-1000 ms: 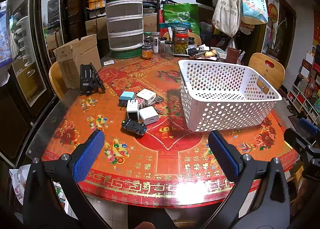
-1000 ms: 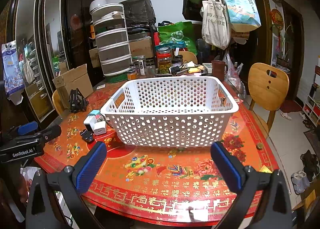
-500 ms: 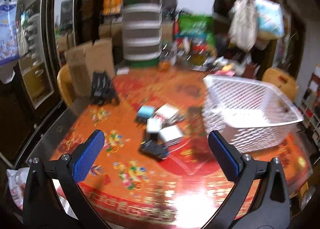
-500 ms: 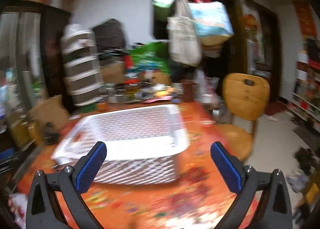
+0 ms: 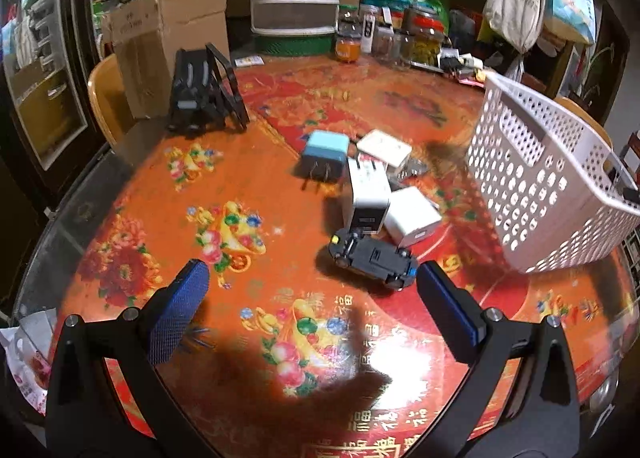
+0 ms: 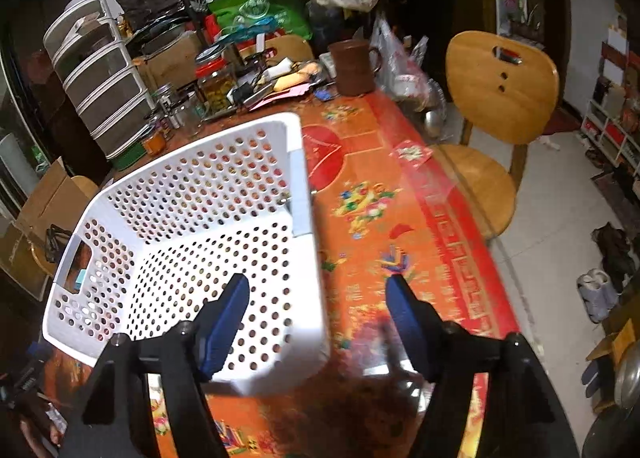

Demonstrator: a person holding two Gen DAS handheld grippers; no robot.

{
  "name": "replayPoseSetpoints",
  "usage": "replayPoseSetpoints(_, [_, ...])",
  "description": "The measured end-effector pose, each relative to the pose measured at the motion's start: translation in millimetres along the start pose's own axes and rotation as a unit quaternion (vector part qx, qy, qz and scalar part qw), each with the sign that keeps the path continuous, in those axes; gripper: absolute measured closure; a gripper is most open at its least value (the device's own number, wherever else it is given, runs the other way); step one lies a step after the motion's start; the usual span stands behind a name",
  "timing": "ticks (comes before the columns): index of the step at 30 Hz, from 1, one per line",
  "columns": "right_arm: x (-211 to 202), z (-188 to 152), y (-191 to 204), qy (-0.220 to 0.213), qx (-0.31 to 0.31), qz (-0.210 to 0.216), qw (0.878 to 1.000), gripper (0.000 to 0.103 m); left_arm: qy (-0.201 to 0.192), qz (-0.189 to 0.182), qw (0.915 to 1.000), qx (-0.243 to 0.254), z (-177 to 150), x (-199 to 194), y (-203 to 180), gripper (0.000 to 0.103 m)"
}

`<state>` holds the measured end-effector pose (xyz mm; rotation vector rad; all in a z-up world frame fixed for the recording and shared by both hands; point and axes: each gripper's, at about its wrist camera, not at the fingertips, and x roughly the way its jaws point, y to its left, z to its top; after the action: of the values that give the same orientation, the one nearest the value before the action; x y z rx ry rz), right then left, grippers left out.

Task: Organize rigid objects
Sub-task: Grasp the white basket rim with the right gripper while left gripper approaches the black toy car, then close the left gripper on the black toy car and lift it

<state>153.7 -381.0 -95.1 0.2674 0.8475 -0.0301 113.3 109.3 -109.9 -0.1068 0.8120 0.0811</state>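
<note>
Left wrist view: I see my left hand-held gripper [image 5: 312,290] angled down, jaws spread wide, empty, near the black toy car [image 5: 372,258] on the desk [image 5: 132,217]. My right hand-held gripper [image 6: 316,310] tilts down astride the white basket [image 6: 192,217] wall, jaws closing, not yet touching.

On the table [image 5: 140,217], the chargers [image 5: 370,193] are sitting bunched together, with the toy car [image 5: 372,258] lying just in front of them. The basket [image 5: 552,185] is standing to their right. A stand [image 5: 204,91] is sitting behind them to the left, and jars [image 5: 420,37] are lining the far edge.
</note>
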Motion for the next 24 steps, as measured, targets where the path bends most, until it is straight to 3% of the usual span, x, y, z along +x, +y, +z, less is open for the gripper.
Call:
replayPoseSetpoints(3, [12, 6, 10, 0.006, -0.005, -0.013, 1.0, 0.056, 0.005, -0.004, 0.9999, 0.016, -5, 14, -6, 0.001])
replayPoseSetpoints(7, [25, 10, 14, 0.023, -0.01, -0.011, 1.0, 0.076, 0.018, -0.004, 0.9992, 0.036, -8, 30, -22, 0.001])
replayPoseSetpoints(12, [27, 13, 17, 0.021, -0.017, -0.017, 0.999, 0.087, 0.036, -0.021, 0.9984, 0.039, -5, 51, -30, 0.001])
replayPoseSetpoints(18, [27, 13, 22, 0.015, -0.022, -0.025, 0.999, 0.089, 0.055, -0.016, 0.9967, 0.058, 2, 65, -42, 0.001])
replayPoseSetpoints(20, [27, 13, 21, 0.014, -0.022, -0.022, 0.999, 0.089, 0.056, -0.011, 0.9966, 0.06, 3, 67, -43, 0.007])
replayPoseSetpoints(22, [28, 13, 21, 0.011, -0.019, -0.021, 1.0, 0.089, 0.061, -0.013, 0.9966, 0.054, 3, 69, -42, 0.033])
replayPoseSetpoints(24, [28, 13, 21, 0.009, -0.021, -0.021, 1.0, 0.089, 0.055, -0.012, 0.9975, 0.043, 3, 69, -38, 0.039])
